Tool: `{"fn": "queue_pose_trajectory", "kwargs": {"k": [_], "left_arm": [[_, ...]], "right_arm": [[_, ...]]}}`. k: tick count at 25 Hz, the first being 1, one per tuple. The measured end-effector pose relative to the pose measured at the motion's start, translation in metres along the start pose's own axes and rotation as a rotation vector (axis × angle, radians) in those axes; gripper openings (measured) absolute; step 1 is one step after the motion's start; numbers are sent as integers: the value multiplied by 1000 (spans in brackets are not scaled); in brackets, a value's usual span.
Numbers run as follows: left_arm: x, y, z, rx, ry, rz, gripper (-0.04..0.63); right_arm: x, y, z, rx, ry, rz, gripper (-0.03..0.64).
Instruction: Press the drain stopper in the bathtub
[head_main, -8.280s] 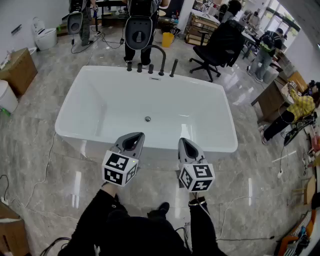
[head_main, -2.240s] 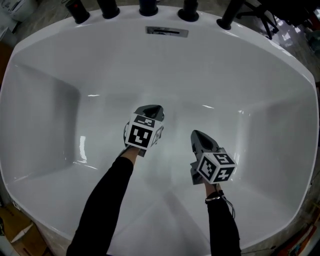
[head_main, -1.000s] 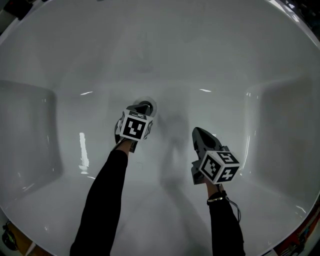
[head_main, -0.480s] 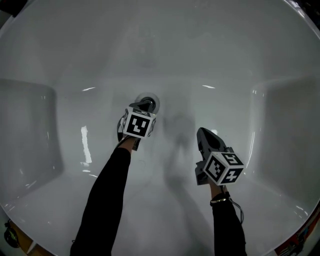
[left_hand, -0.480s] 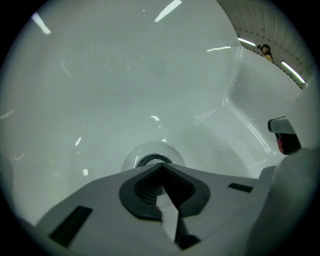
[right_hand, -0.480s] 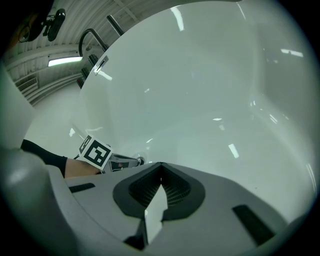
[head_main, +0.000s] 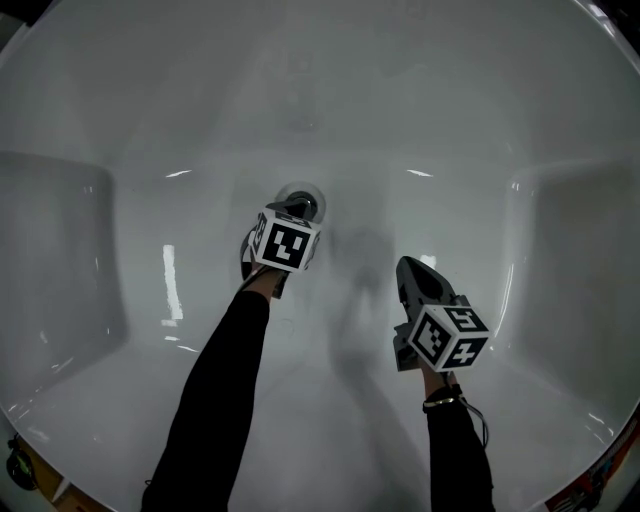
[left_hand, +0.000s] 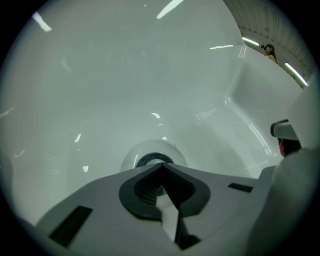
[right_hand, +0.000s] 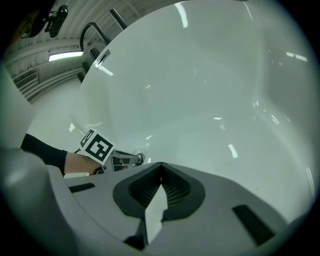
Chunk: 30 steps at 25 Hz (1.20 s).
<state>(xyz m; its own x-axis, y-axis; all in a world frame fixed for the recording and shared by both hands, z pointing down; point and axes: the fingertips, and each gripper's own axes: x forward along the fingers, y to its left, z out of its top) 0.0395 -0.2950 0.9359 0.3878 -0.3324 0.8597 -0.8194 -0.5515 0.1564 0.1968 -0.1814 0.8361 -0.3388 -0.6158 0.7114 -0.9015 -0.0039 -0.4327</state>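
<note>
The round chrome drain stopper (head_main: 303, 202) sits in its ring in the middle of the white bathtub floor (head_main: 340, 120). My left gripper (head_main: 297, 209) is shut, and its tip rests over the near edge of the stopper. In the left gripper view the stopper (left_hand: 150, 159) lies right at the closed tip of that gripper (left_hand: 160, 165), partly hidden behind it. I cannot tell whether they touch. My right gripper (head_main: 408, 266) is shut on nothing and hangs above the tub floor to the right. The right gripper view shows its closed tip (right_hand: 161, 165) and, beyond it, the left gripper (right_hand: 131, 159) at the stopper (right_hand: 140, 159).
The tub's curved walls rise on all sides, with stepped corners at left (head_main: 60, 230) and right (head_main: 570, 230). In the right gripper view the black faucet (right_hand: 92, 31) and the overflow plate (right_hand: 103, 57) show at the far rim.
Over the last second the left gripper slid a little forward and right, so that its tip now lies over the stopper. The right gripper sank slightly and otherwise held still.
</note>
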Motion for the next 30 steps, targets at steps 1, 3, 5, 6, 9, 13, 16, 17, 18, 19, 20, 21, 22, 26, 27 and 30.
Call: {"fn": "queue_pose_trajectory", "kwargs": {"k": [1, 3, 5, 6, 9, 13, 16, 17, 18, 19, 20, 21, 22, 26, 27, 30], "left_arm": [[1, 1, 0, -5, 1, -3, 5], [2, 0, 1, -5, -3, -7, 5], [3, 0, 1, -9, 4, -10, 5], [4, 0, 0, -13, 17, -11, 5], [7, 1, 0, -25, 48, -17, 5], [8, -1, 0, -43, 57, -40, 5], [4, 2, -1, -54, 37, -29, 5], [2, 3, 0, -67, 35, -34, 5], [2, 3, 0, -87, 40, -46, 5], [2, 2, -1, -106, 50, -55, 5], [1, 3, -2, -116, 62, -49, 5], [-1, 5, -3, -112, 68, -28, 4], [-4, 8, -2, -98, 59, -1, 4], [-27, 4, 14, -55, -91, 23, 3], [-36, 1, 14, -64, -106, 17, 3], [-69, -3, 18, -112, -119, -2, 3]], "right_arm": [[1, 1, 1, -3, 1, -1, 2], [4, 3, -4, -4, 15, 5, 1], [6, 5, -10, -1, 26, 14, 2], [7, 6, -12, -2, 29, 17, 2], [8, 9, -11, -21, 34, 18, 1], [9, 8, -10, -21, 39, 13, 2], [8, 8, -10, -27, 41, 6, 1], [8, 8, -8, -28, 39, 4, 2], [8, 9, -7, -28, 38, 5, 2], [7, 10, -7, -28, 38, 8, 2], [7, 11, -7, -28, 37, 9, 2], [6, 13, -5, -31, 34, 7, 2], [5, 15, -4, -35, 30, 5, 2], [-2, 21, 4, -57, 21, -13, 2], [-7, 23, 7, -59, 19, -20, 2], [-19, 36, 18, -66, 14, -27, 2]]}}
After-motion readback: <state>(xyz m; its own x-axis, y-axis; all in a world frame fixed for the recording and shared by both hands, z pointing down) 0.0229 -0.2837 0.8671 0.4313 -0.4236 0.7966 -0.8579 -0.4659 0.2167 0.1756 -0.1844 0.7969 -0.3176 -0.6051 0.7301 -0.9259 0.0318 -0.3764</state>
